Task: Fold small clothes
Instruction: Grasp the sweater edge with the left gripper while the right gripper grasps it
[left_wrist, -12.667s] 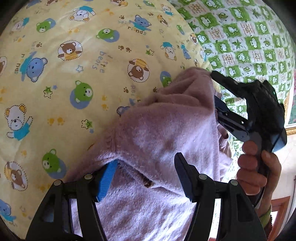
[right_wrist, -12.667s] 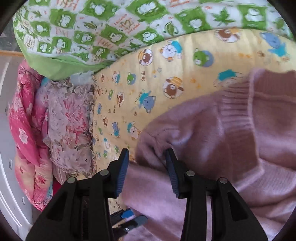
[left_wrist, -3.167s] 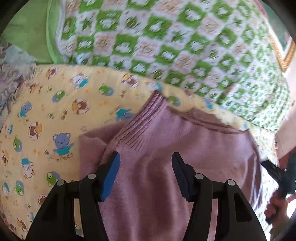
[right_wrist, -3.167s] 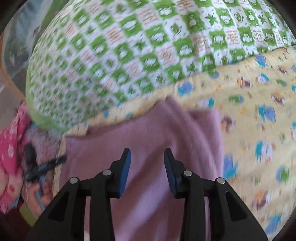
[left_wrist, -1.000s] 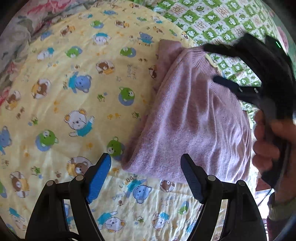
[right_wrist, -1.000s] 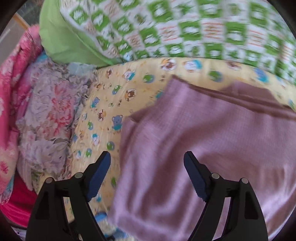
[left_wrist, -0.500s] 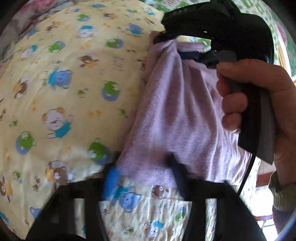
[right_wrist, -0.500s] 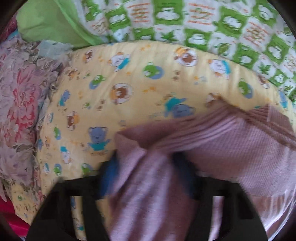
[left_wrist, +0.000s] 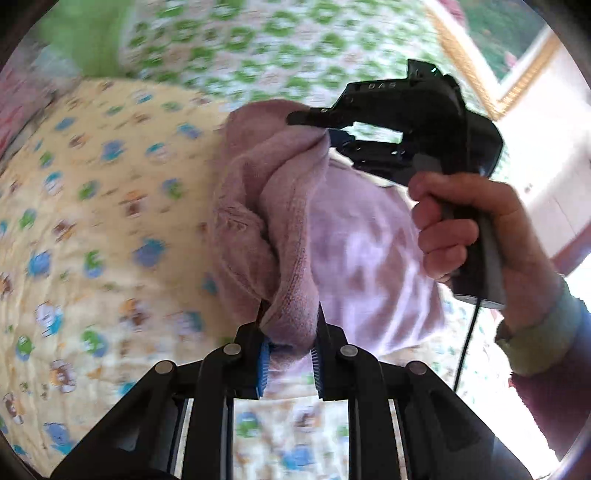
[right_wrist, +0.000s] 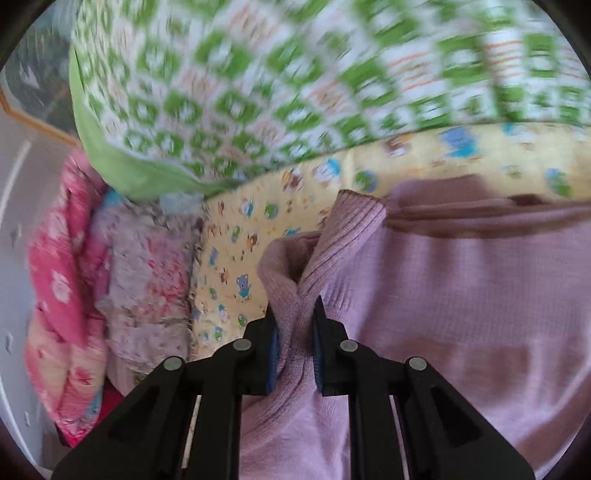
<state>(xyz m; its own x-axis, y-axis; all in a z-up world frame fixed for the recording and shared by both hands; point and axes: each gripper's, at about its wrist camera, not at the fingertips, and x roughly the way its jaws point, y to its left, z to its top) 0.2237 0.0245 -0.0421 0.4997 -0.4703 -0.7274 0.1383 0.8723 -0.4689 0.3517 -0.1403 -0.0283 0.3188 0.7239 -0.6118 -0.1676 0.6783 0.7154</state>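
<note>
A small mauve knit sweater (left_wrist: 354, 236) lies folded on a yellow bear-print quilt (left_wrist: 92, 221). My left gripper (left_wrist: 290, 325) is shut on the near edge of the sweater and lifts it. My right gripper (right_wrist: 295, 325) is shut on the sweater (right_wrist: 461, 295) at its ribbed edge; it also shows in the left wrist view (left_wrist: 325, 127), held by a hand, pinching the far edge. The cloth bunches between the two grippers.
A green-and-white checked blanket (right_wrist: 277, 85) is piled behind the quilt (right_wrist: 236, 266). Pink floral bedding (right_wrist: 66, 277) is stacked at the left. A gold picture frame (left_wrist: 491, 77) and a pale wall are at the right.
Both grippers have closed on the sweater's edge and lifted it off the quilt. One second ago both were open above the flat sweater.
</note>
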